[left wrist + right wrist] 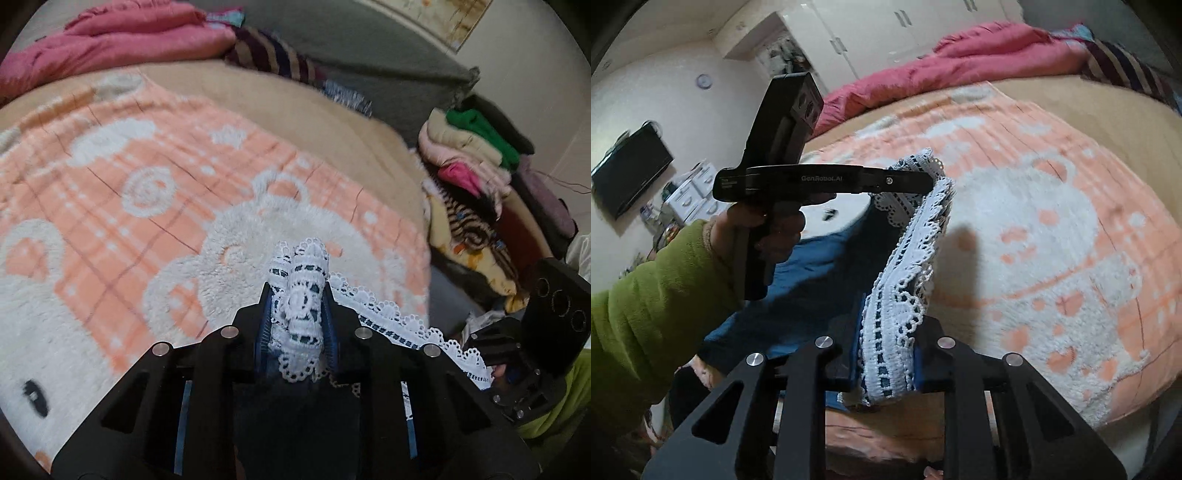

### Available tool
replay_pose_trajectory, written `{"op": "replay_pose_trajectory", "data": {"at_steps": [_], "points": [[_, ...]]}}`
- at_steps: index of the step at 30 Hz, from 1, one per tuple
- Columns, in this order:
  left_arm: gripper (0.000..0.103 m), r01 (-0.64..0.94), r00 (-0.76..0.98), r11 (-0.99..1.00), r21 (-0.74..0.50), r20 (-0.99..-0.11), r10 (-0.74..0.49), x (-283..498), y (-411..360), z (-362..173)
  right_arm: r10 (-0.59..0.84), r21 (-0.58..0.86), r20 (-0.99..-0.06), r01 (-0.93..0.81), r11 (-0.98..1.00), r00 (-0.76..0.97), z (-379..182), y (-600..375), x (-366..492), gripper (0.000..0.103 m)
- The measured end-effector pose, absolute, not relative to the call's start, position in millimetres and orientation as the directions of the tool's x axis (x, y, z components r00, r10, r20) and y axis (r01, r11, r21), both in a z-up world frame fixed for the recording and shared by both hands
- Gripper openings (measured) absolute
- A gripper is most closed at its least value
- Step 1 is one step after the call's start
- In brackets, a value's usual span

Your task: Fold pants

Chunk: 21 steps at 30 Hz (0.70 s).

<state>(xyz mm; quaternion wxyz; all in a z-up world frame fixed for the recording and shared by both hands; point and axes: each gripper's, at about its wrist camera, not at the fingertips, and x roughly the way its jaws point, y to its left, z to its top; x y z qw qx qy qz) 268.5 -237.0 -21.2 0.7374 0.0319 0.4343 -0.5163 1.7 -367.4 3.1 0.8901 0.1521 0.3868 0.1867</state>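
Note:
The pants are dark blue with a white lace hem (304, 295). My left gripper (297, 295) is shut on a bunched part of that lace hem and holds it above the bed. My right gripper (888, 332) is shut on the same lace hem (897, 306) further along. The hem stretches between the two grippers, and the blue cloth (812, 273) hangs down below it. In the right wrist view my left gripper (923, 181) shows side-on, held by a hand in a green sleeve. In the left wrist view the right gripper's body (517, 350) is at the right edge.
An orange and white fleece blanket (147, 206) covers the bed under both grippers. A pink quilt (122, 40) and a striped cloth (269, 55) lie at the far end. A pile of folded clothes (476, 173) stands to the right of the bed.

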Motion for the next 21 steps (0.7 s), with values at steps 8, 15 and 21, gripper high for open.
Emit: {"op": "replay_pose_trajectory", "data": {"at_steps": [8,15,21], "points": [[0.017,0.770,0.177,0.489,-0.410,-0.598,-0.781,247.1,-138.6,10.5,0.528,0.358,-0.603,-0.388,0.849,0.598,37.7,-296.3,-1.6,0.019],[0.027,0.665,0.254,0.612,-0.428,-0.641,-0.724,240.4,-61.3,-9.2,0.567,0.290,-0.661,-0.530,0.797,0.492,26.0,-206.4,6.7,0.019],[0.052,0.480,0.356,0.725,-0.494,-0.645,-0.676,238.9,-1.6,-20.8,0.515,0.174,-0.734,-0.610,0.773,0.443,-4.1,-146.5,0.9,0.019]]}}
